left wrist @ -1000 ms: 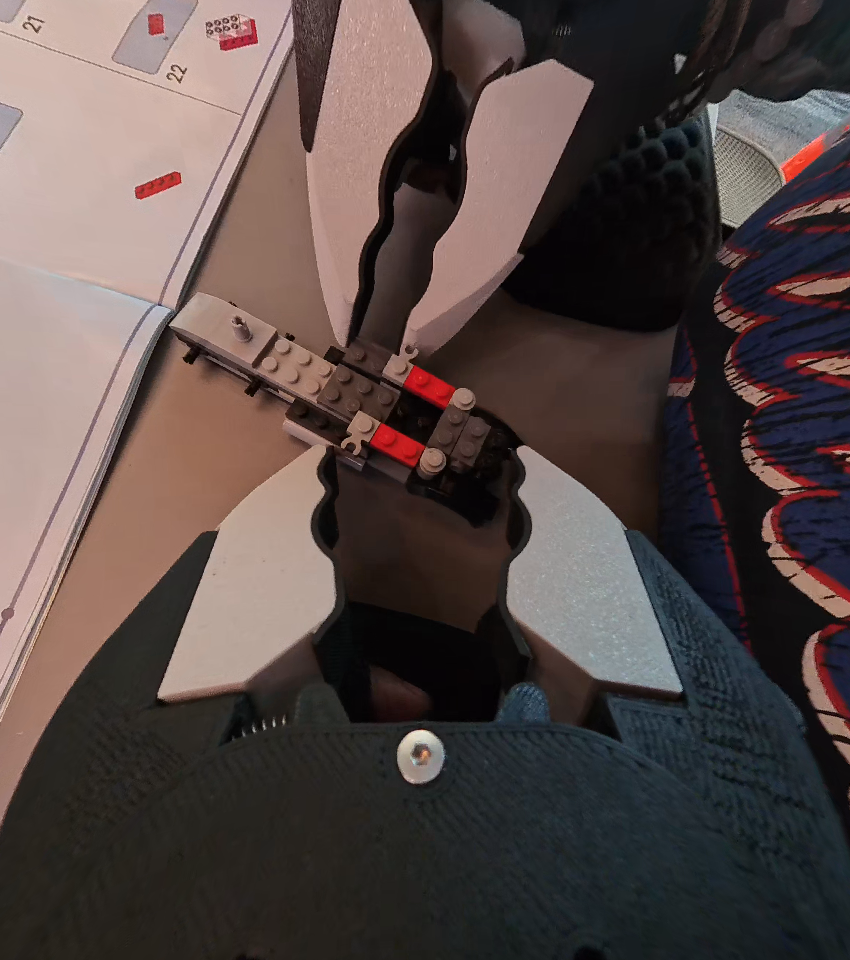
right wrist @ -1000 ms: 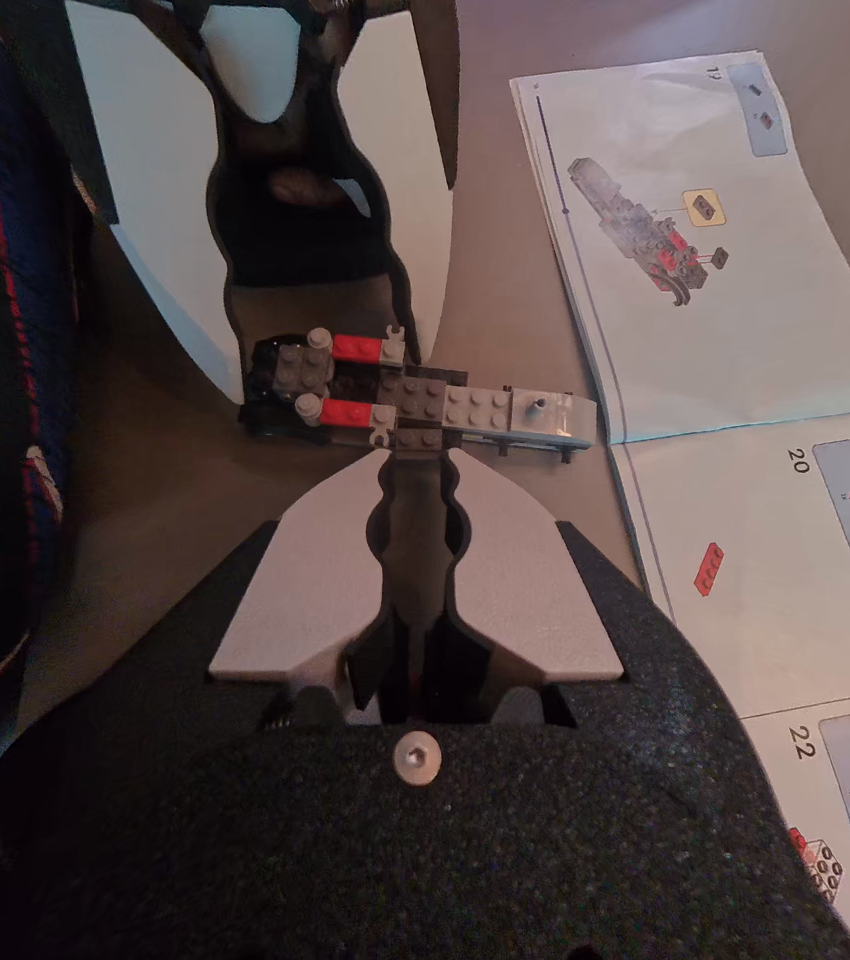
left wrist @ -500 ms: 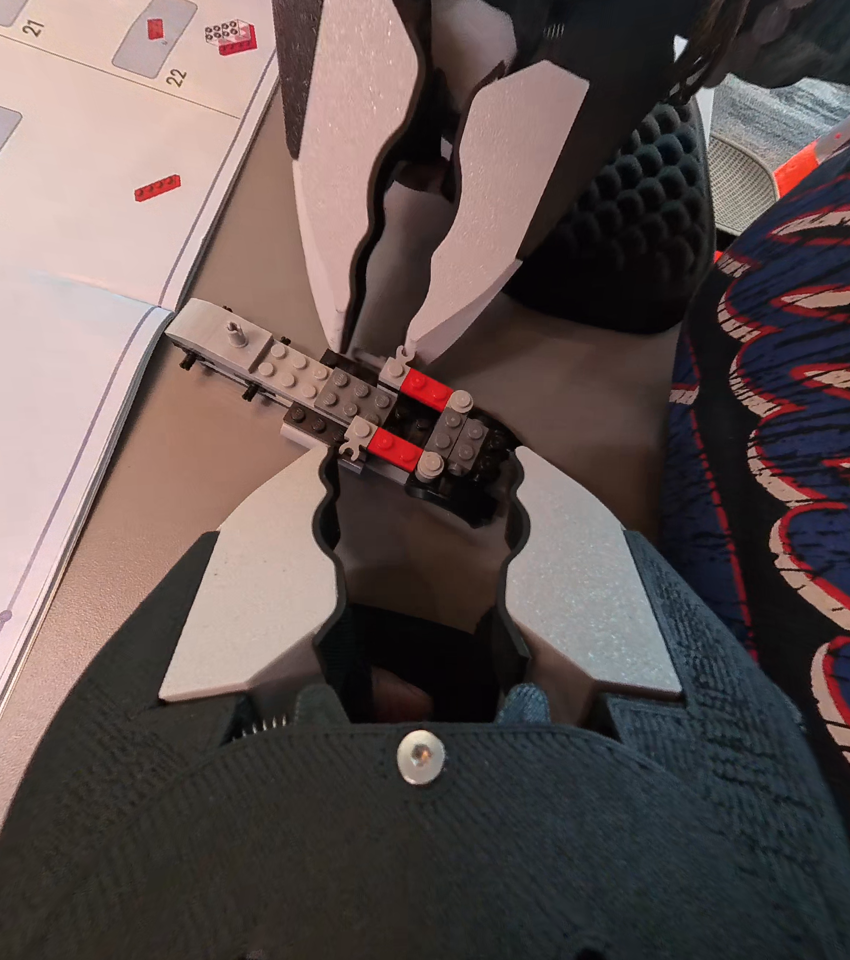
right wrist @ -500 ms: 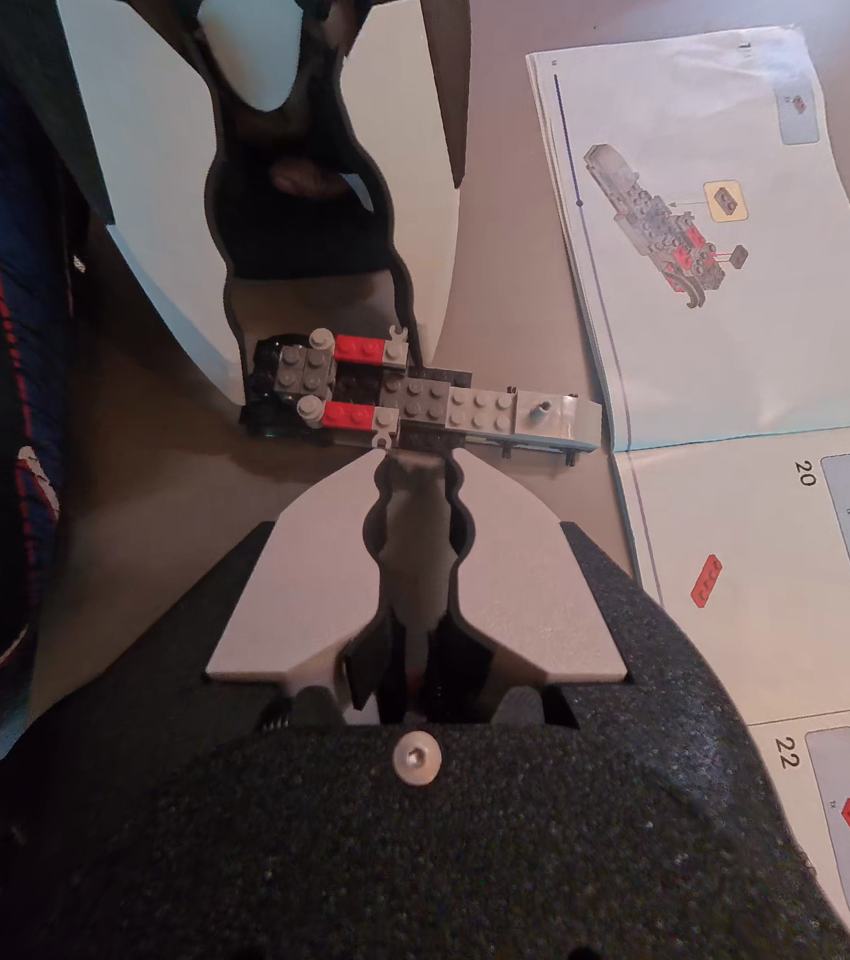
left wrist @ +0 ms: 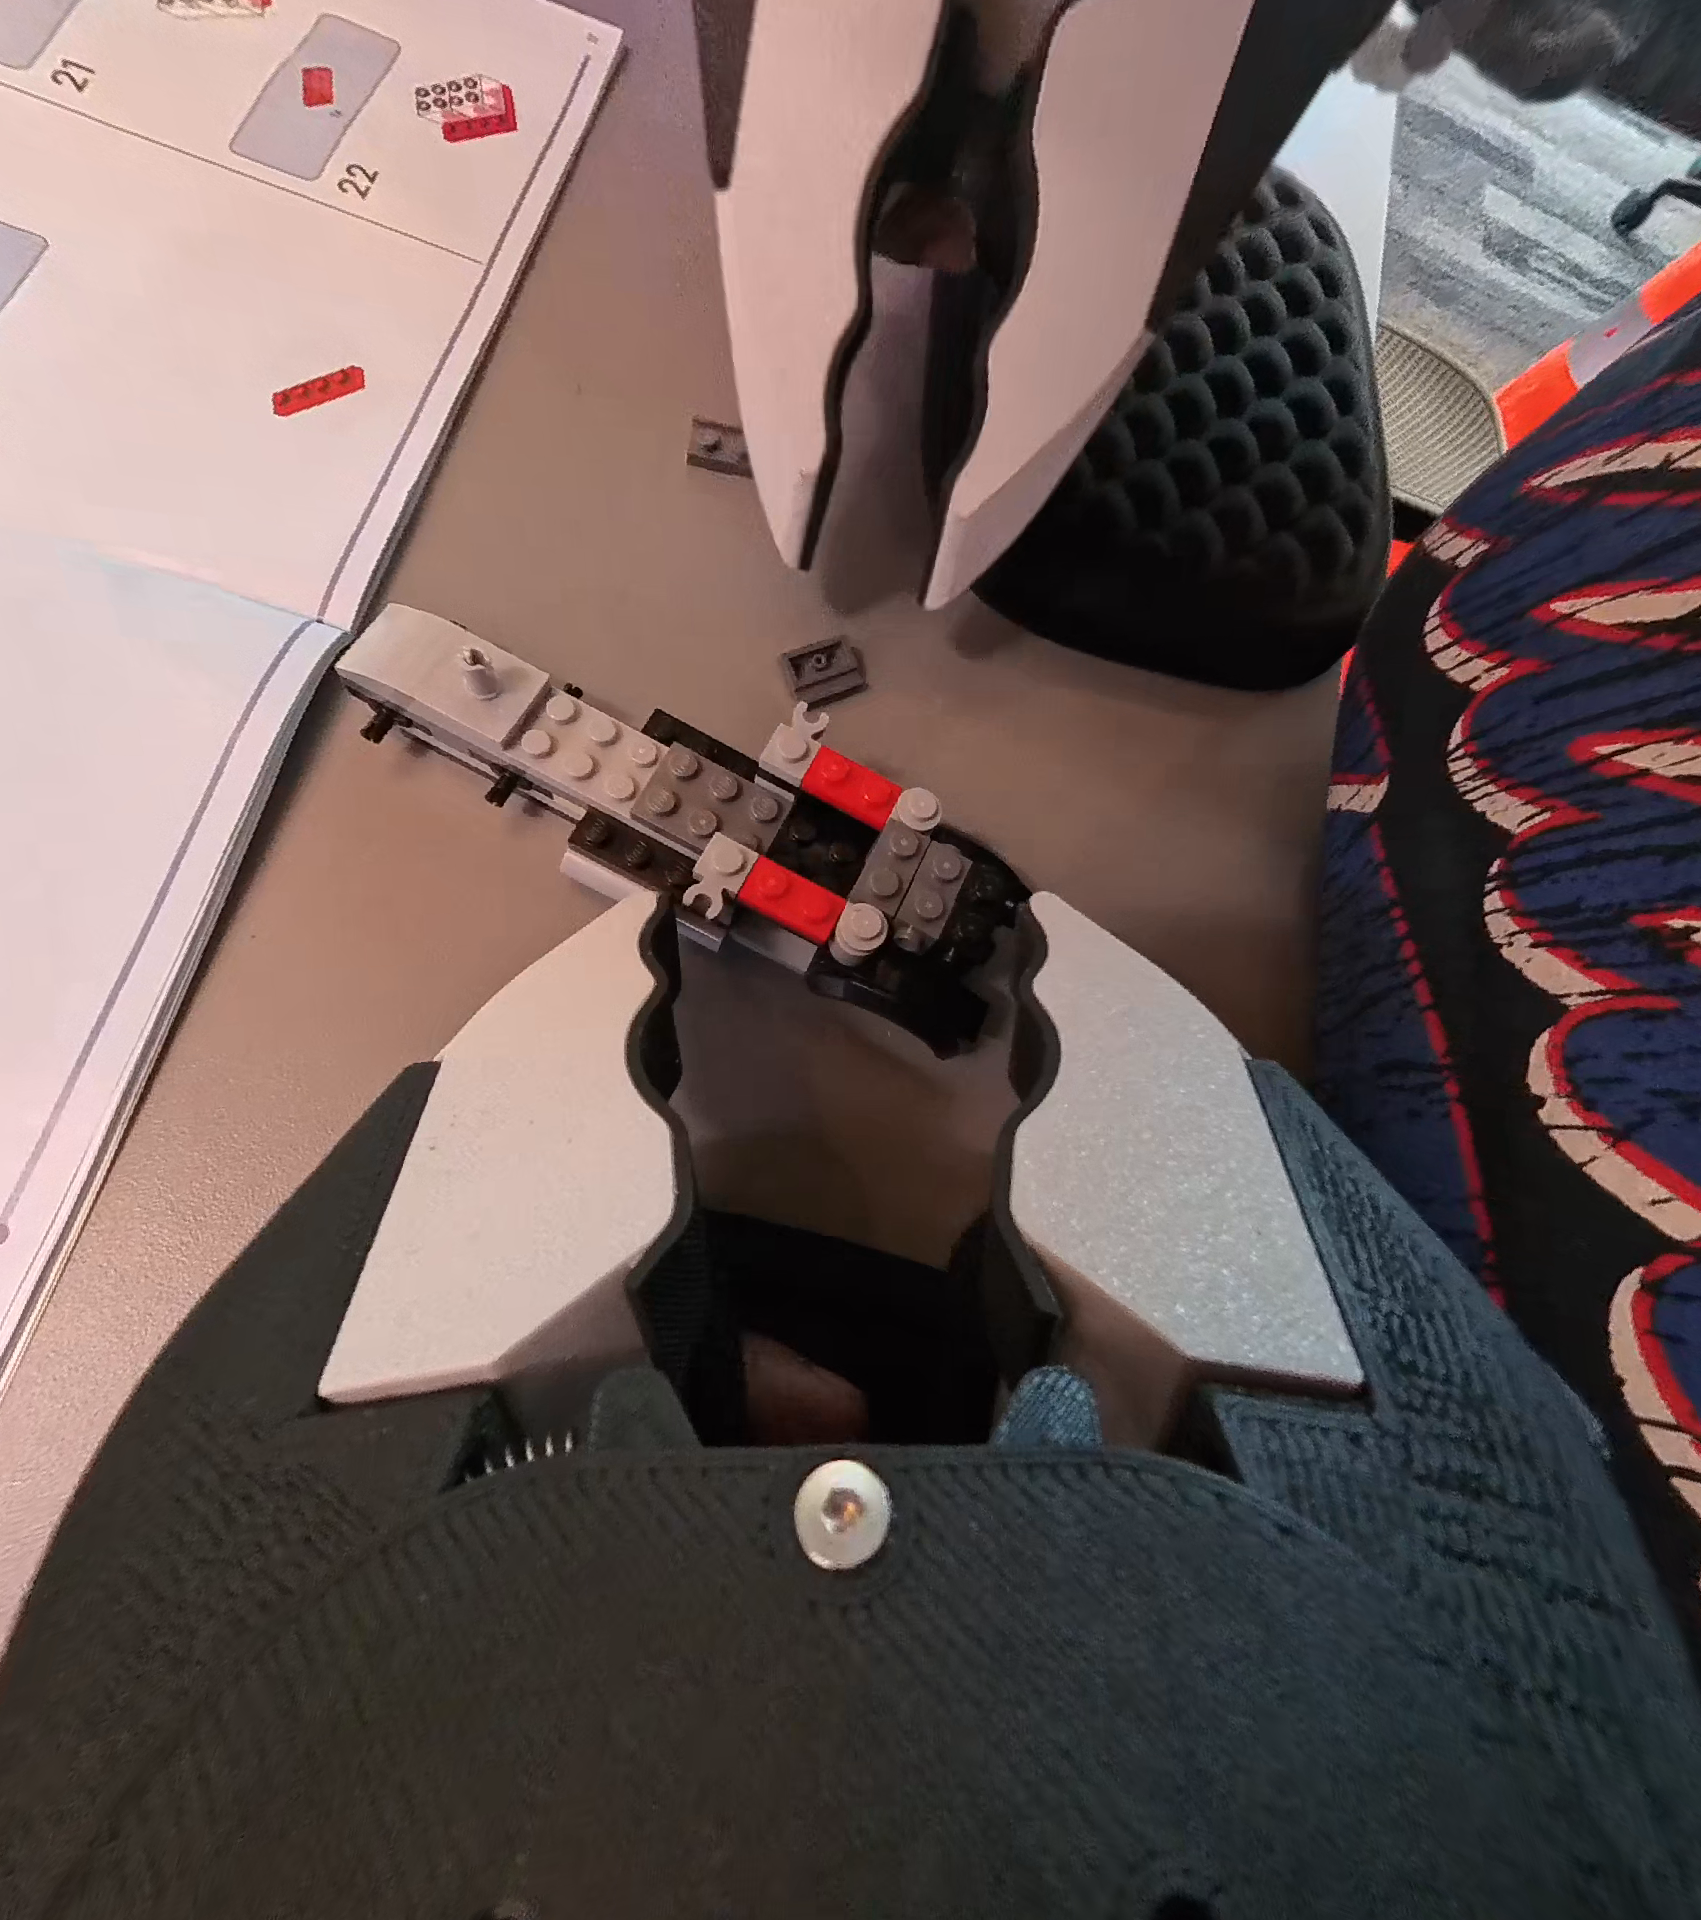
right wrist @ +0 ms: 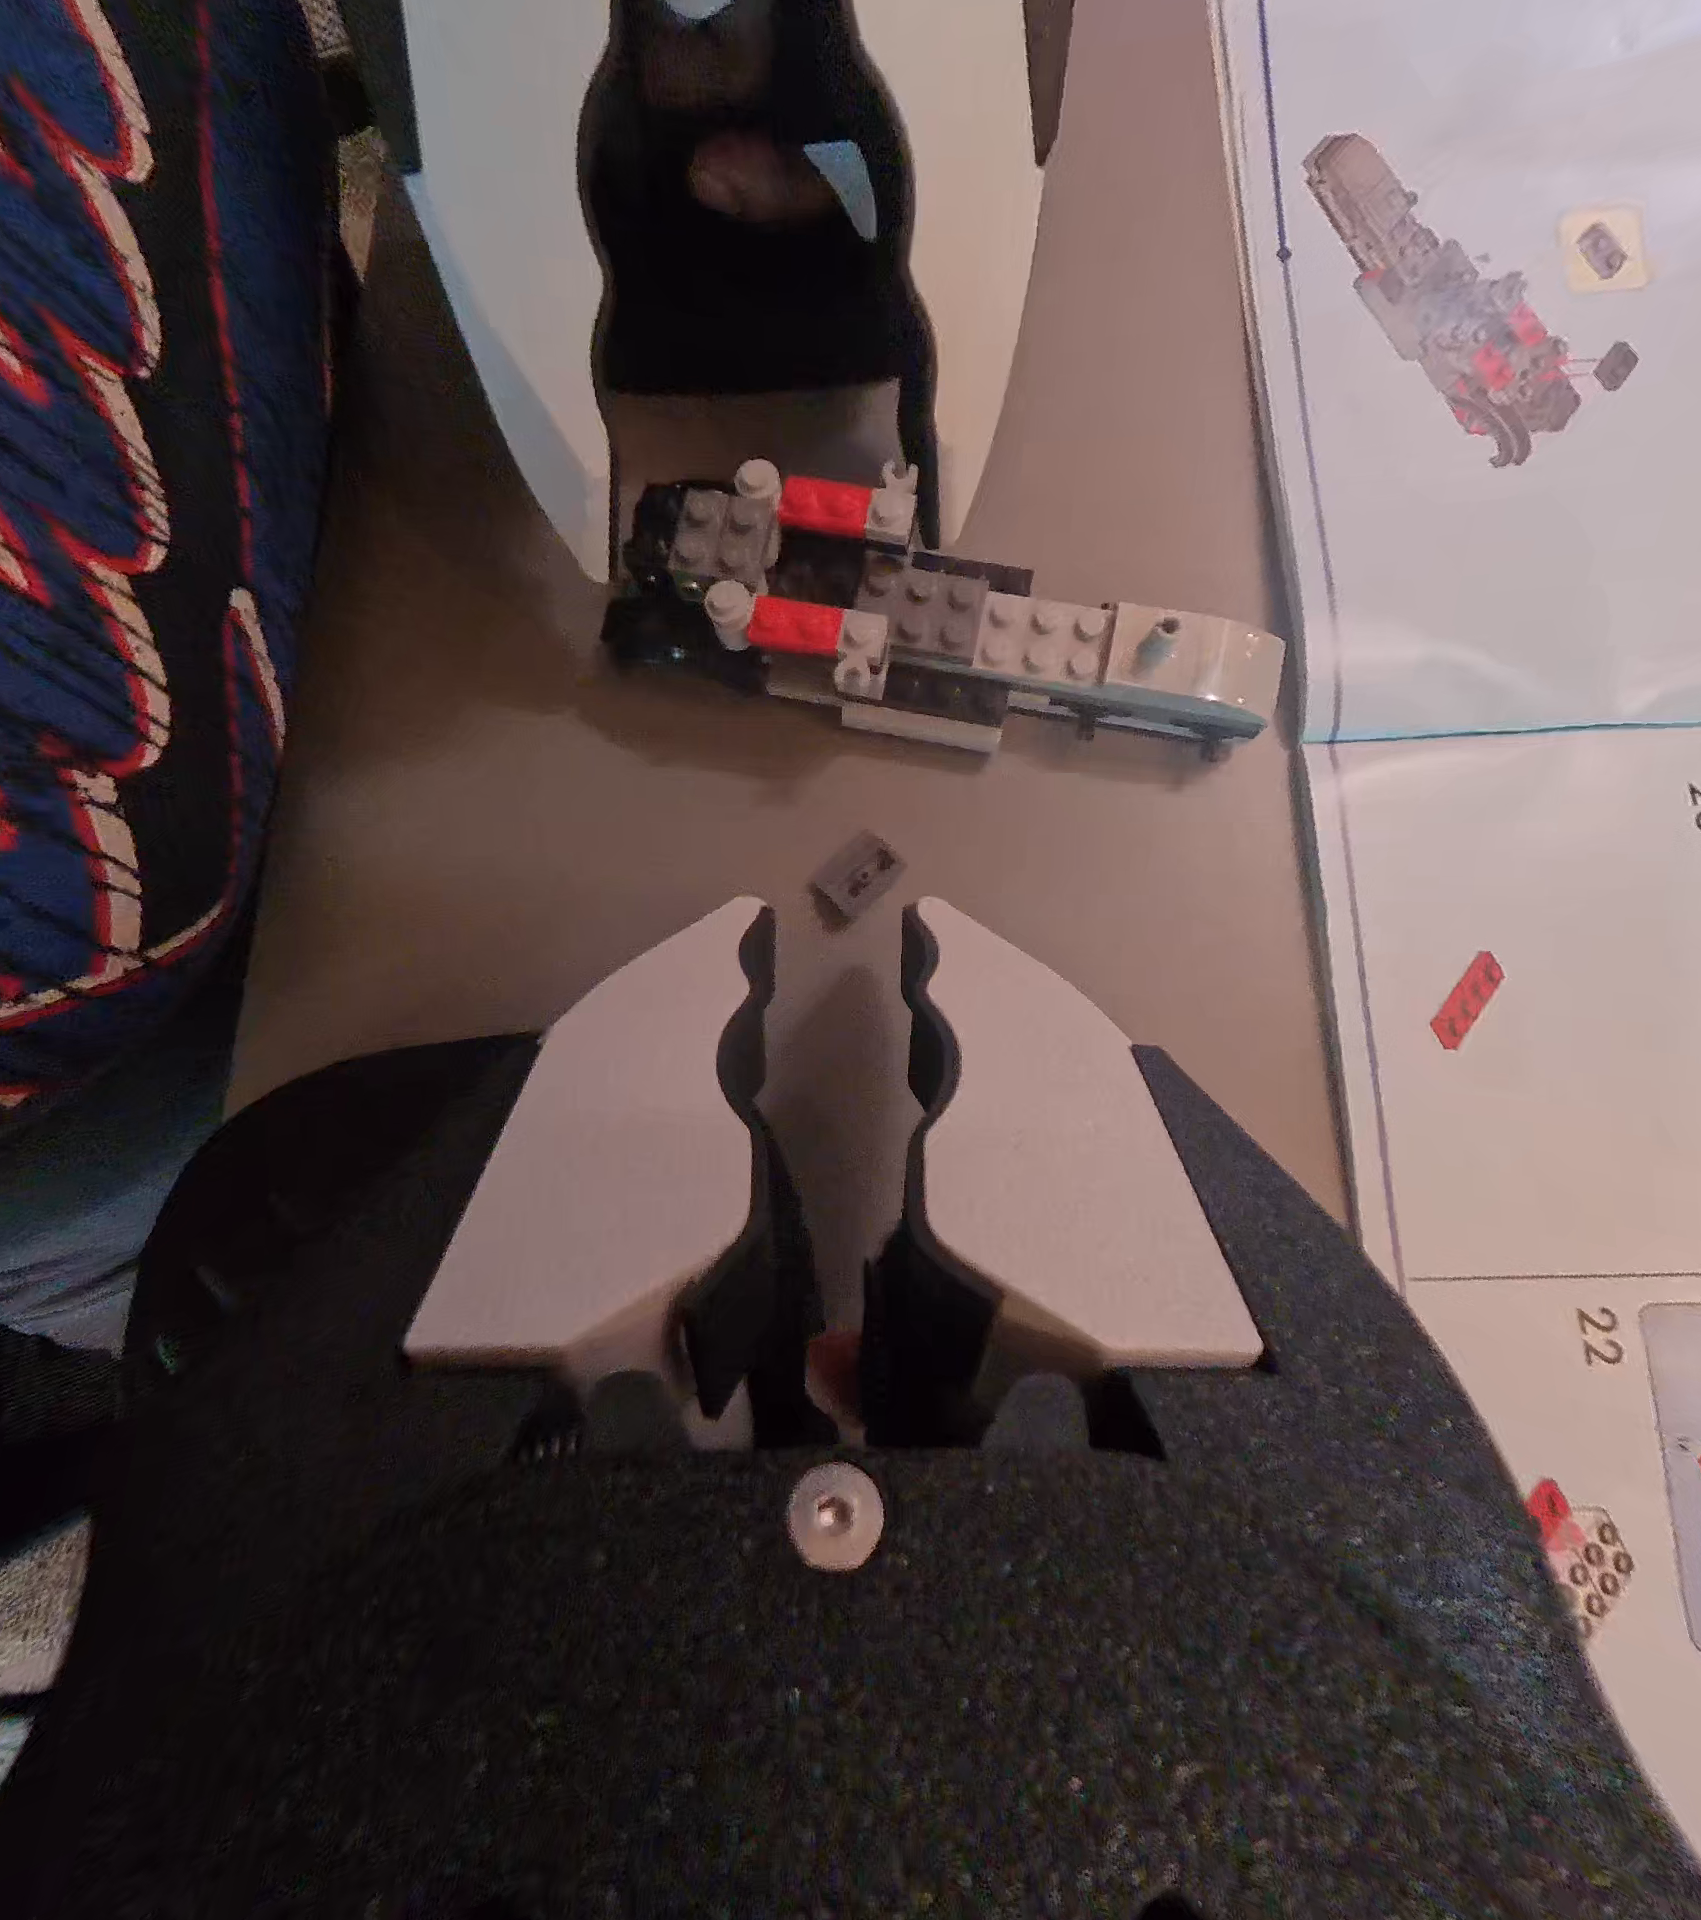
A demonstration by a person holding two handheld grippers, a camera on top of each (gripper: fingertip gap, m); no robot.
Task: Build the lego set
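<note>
The lego model (left wrist: pixel 721 821) lies flat on the surface (left wrist: pixel 534 540), its light-grey end touching the instruction booklet (left wrist: pixel 150 343). The left tongs (left wrist: pixel 835 914) stand apart, straddling the model's black end without clamping it. The right tongs (right wrist: pixel 835 914) are slightly apart, holding nothing, just short of a small grey plate (right wrist: pixel 858 876) beside the model.
</note>
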